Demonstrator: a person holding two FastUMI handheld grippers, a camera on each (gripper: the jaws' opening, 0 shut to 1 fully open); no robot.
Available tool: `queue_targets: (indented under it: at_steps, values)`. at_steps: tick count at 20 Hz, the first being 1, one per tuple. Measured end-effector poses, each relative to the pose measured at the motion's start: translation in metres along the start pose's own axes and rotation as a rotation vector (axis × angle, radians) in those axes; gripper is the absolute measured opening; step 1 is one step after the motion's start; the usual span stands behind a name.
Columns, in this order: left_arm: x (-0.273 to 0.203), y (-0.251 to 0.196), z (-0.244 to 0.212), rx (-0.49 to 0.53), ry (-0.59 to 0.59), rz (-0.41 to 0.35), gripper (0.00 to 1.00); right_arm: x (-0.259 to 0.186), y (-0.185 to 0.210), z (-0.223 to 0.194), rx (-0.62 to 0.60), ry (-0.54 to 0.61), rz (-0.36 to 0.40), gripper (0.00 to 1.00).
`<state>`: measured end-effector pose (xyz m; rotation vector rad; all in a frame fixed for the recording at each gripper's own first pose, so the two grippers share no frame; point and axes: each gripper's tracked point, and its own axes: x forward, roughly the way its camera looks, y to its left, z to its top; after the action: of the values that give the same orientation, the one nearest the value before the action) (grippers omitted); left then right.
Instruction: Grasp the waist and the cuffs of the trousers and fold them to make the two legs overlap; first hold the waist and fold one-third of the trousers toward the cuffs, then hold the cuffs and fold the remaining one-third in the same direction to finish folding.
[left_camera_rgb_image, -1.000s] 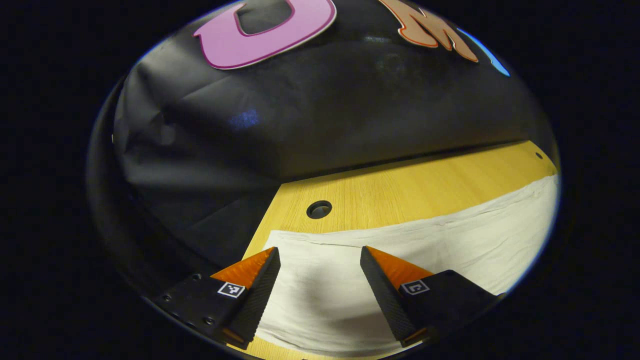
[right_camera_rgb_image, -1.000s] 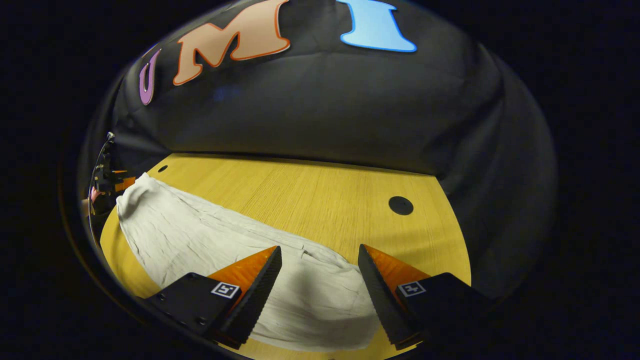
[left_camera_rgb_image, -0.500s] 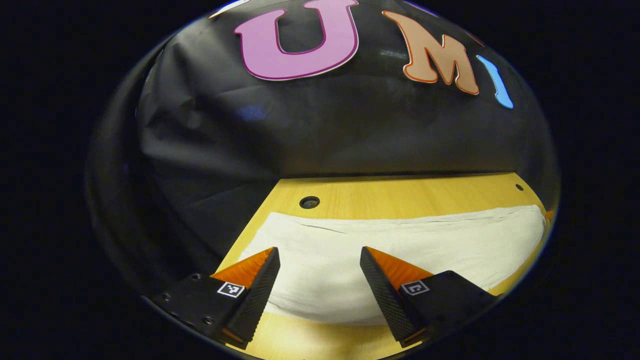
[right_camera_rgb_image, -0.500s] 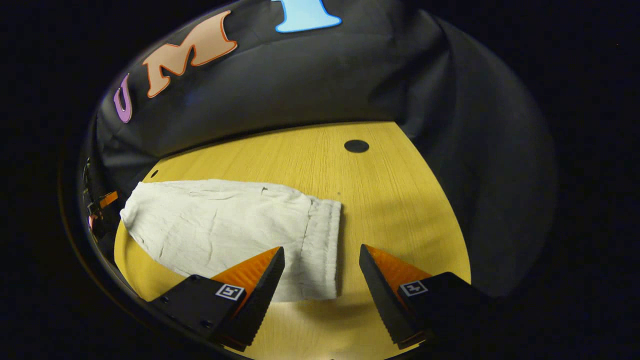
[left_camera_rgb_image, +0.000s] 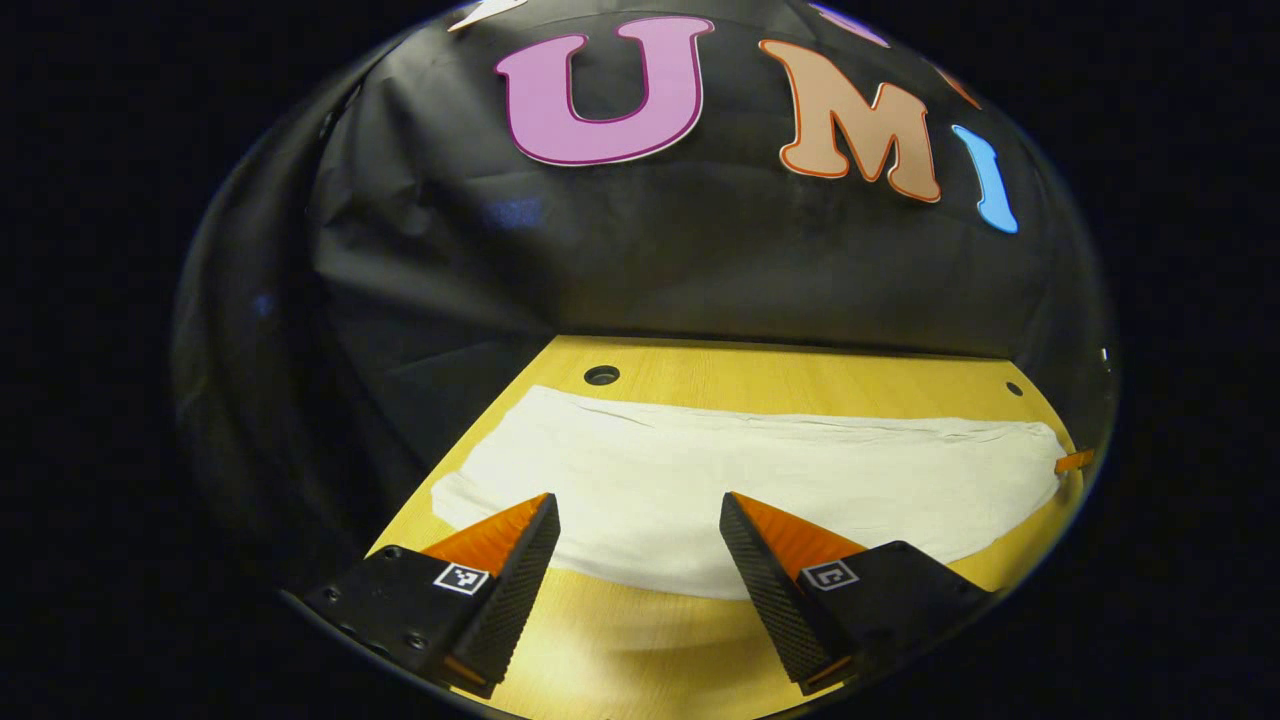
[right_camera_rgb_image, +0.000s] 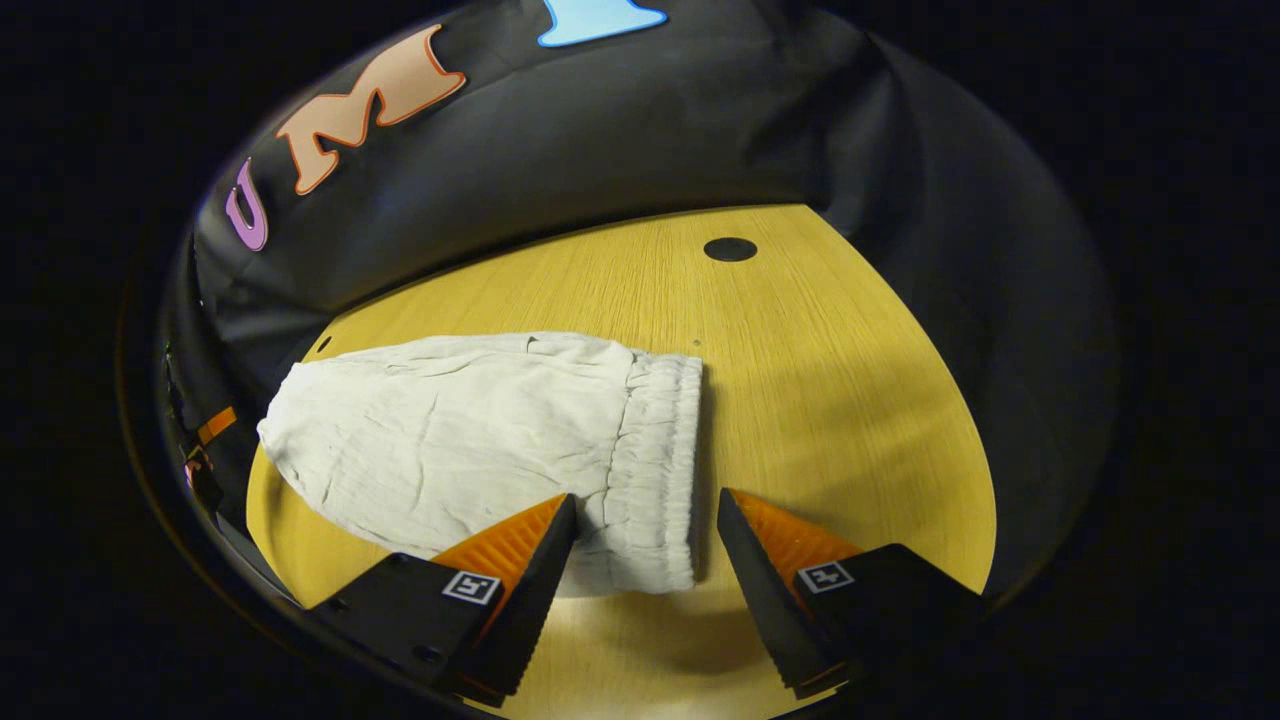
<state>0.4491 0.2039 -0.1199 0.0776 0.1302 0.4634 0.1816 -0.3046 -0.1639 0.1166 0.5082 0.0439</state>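
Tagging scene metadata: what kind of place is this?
Likely a staged data-collection booth, not a home: black cloth wall behind a bare wooden table with round holes, and white trousers laid out flat.

Wooden table (right_camera_rgb_image: 820, 400); round holes (right_camera_rgb_image: 730, 249)

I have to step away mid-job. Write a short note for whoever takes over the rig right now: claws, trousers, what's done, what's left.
Left claw: open, holding nothing, above the near edge of the trousers toward the cuff end.
Right claw: open, holding nothing, at the elastic waist.
Trousers: flat on the wooden table as one long strip, so the legs appear to overlap already.
Done: leg-over-leg fold, as far as can be seen.
Left: grip the waist and fold one-third toward the cuffs, then fold the cuff third over.
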Motion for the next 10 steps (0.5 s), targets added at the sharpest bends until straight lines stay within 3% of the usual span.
queue_targets:
  at_steps: [1, 2, 5, 6, 10]
  values:
    - [0.001, -0.001, 0.001, -0.001, -0.003, 0.006, 0.97, 0.000, 0.002, -0.003, -0.004, 0.011, 0.003, 0.87]
    - [0.002, -0.003, 0.004, -0.003, -0.010, 0.009, 0.97, 0.001, 0.000, -0.002, -0.019, 0.001, -0.005, 0.79]
    - [0.004, -0.004, 0.001, 0.000, -0.007, 0.013, 0.97, 0.002, -0.001, -0.005, -0.031, 0.013, -0.004, 0.74]
    - [0.004, -0.005, 0.002, -0.001, -0.008, 0.012, 0.97, 0.001, 0.001, -0.003, -0.021, 0.006, -0.002, 0.63]
    - [0.003, -0.011, 0.006, -0.001, -0.016, -0.009, 0.97, -0.002, -0.003, 0.000, 0.009, 0.001, -0.029, 0.44]
